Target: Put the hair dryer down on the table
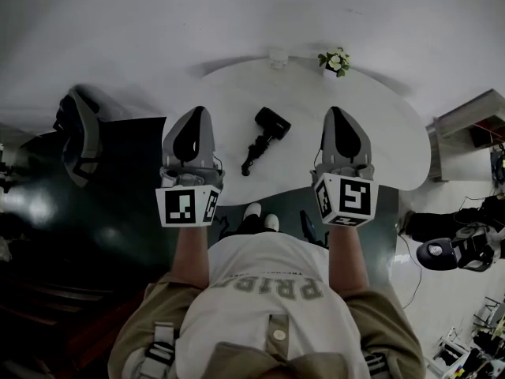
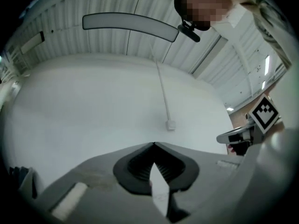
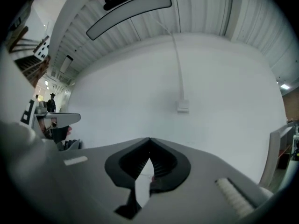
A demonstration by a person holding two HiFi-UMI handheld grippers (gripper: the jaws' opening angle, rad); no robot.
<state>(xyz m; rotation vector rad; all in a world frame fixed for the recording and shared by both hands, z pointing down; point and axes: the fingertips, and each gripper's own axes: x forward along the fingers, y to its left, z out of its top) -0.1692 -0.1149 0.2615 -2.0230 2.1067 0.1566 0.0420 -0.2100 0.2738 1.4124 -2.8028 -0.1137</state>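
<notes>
Nearest the head camera, the left gripper point(image 1: 197, 110) and right gripper point(image 1: 335, 110) were raised in front of the chest. Each had its jaws pressed together on nothing, with only bare wall showing past the tips. Beyond and between them, the hair dryer point(image 1: 264, 135) lay on its side on the white bench point(image 1: 379, 144), apart from both grippers and well short of the potted plant point(image 1: 334, 61) at the far edge. Judged the set-down complete: doing it well from here meant holding both grippers clear and checking that the dryer sat settled, handle not overhanging the near rim.
</notes>
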